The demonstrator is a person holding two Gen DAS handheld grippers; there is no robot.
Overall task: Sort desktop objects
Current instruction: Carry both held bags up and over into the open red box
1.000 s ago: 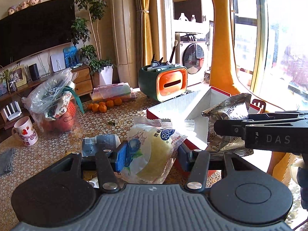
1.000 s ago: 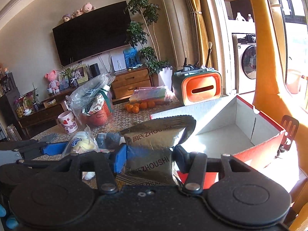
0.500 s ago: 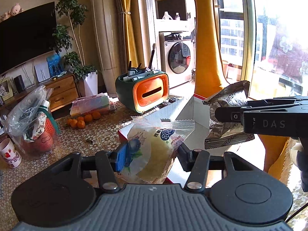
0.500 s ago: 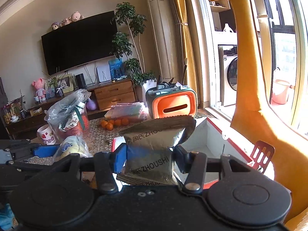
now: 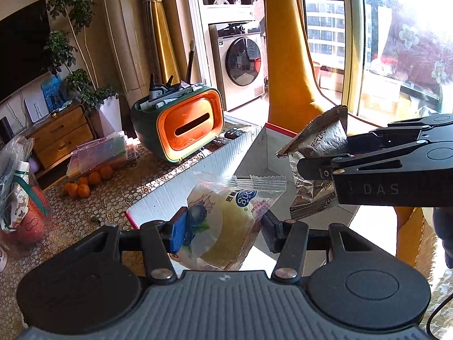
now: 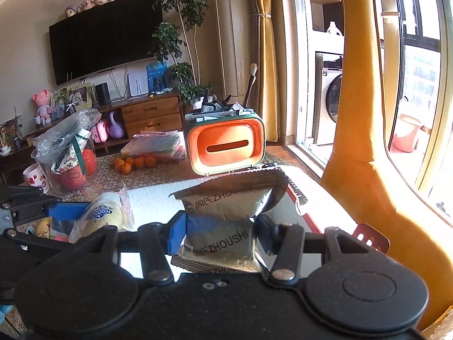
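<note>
My left gripper (image 5: 223, 226) is shut on a clear packet of yellow bread (image 5: 226, 218) and holds it above the near edge of the open white box with red rim (image 5: 181, 187). My right gripper (image 6: 220, 233) is shut on a silver-grey snack bag (image 6: 226, 215) printed ZHOUSHI, held over the same box (image 6: 158, 201). The right gripper (image 5: 314, 167) and its bag (image 5: 320, 147) show at the right of the left wrist view. The left gripper and bread packet (image 6: 107, 215) show at the left of the right wrist view.
A green and orange tissue box (image 5: 184, 124) with pens stands behind the white box. Oranges (image 5: 85, 184), a stack of plastic folders (image 5: 102, 153) and a bagged basket (image 5: 17, 187) sit on the table to the left. A yellow giraffe figure (image 6: 365, 141) stands at the right.
Both grippers have moved forward and to the right with their packets, from the table side to above the open box. The mug and other left-hand table items slid out of the left wrist view.
</note>
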